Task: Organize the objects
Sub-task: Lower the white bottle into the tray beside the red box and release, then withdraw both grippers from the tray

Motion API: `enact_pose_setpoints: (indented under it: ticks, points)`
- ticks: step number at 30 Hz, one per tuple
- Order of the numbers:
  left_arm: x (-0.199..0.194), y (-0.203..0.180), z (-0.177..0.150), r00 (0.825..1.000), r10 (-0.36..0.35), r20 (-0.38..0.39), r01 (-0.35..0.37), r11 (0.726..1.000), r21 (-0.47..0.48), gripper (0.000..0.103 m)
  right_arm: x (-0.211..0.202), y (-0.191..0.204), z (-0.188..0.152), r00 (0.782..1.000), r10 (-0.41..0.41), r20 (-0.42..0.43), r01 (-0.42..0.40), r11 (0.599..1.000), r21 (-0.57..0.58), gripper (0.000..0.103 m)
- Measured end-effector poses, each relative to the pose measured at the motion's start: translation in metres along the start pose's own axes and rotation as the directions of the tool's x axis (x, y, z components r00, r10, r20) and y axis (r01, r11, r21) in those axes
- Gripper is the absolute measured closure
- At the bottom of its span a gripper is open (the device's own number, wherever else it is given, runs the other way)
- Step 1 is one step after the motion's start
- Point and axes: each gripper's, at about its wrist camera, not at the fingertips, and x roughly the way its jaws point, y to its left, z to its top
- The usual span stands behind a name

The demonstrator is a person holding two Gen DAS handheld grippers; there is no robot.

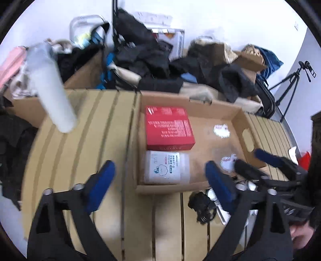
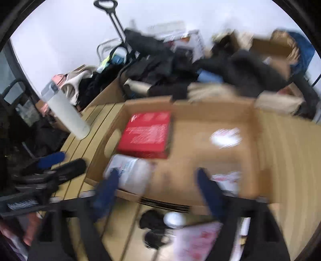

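Both my left gripper (image 1: 160, 184) and right gripper (image 2: 156, 192) hang spread and empty over the near edge of the cardboard tray (image 1: 236, 114), where the red box (image 1: 168, 126) lies just beyond the white packet (image 1: 166, 168), while blur smears the small near-right items.

A cluttered storage room or spare room in a home: a slatted wooden table (image 1: 84, 140) stands against a white wall (image 1: 230, 18), with dark clothes (image 1: 144, 58) heaped at twelve o'clock, cardboard boxes (image 1: 88, 74) at eleven, and a camera tripod (image 1: 289, 84) at two o'clock.
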Motion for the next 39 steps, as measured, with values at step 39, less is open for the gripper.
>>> enact_pose_setpoints:
  ticks: [39]
  points:
    - [-0.245, -0.059, -0.298, 0.979, 0.105, 0.174, -0.12, 0.99, 0.081, 0.0, -0.3, 0.049, -0.309, 0.987, -0.002, 0.159, 0.026, 0.988, -0.152, 0.014]
